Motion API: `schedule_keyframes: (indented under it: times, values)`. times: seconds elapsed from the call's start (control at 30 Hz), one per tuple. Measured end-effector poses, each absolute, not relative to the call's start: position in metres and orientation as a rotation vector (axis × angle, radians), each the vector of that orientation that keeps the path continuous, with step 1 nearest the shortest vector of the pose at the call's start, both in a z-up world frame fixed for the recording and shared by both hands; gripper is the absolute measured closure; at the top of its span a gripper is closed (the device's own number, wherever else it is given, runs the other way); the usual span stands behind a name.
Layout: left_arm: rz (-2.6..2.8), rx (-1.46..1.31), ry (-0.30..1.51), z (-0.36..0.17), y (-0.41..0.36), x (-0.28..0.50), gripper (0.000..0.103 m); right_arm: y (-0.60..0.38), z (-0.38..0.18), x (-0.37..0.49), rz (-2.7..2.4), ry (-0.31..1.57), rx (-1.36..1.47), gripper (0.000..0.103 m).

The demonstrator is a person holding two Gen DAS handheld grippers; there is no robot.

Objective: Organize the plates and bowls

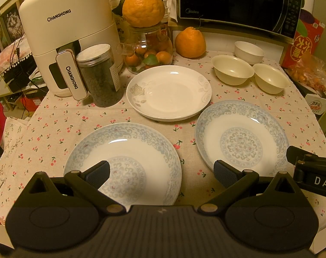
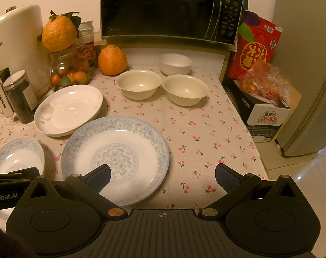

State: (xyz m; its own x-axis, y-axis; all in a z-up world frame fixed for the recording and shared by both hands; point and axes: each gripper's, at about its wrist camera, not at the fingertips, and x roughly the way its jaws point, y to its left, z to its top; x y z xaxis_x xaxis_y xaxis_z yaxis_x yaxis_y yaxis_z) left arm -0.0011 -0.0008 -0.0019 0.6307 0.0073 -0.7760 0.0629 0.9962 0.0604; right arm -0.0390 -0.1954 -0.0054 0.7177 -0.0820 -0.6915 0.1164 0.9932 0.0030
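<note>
Task barely begun, judging by the layout: three plates lie singly on the worktop (image 1: 55,129), namely a left patterned plate (image 1: 128,150), a right patterned plate (image 1: 244,133) and a plain white plate (image 1: 169,92) behind them, while three bowls (image 2: 139,83) stand unstacked near the microwave (image 2: 163,8). The left hand-held gripper (image 1: 161,172) and right hand-held gripper (image 2: 163,175) both hover with jaws wide apart, empty. Only the left view shows the whole air fryer (image 1: 64,38); only the right shows the floor (image 2: 302,182) and the water carton (image 2: 268,118).
</note>
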Motion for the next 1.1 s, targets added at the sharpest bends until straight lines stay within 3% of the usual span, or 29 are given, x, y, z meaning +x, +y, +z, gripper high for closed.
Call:
schedule_keyframes:
  times: [0.73, 1.1]
  values:
    - [-0.055, 0.054, 0.901, 0.002, 0.003, 0.002, 0.000, -0.195, -0.004, -0.040, -0.109, 0.746, 0.044, 0.000]
    - [-0.152, 0.098, 0.809, 0.021, 0.010, 0.015, 0.000, -0.219, 0.031, -0.040, -0.024, 0.663, 0.144, 0.000]
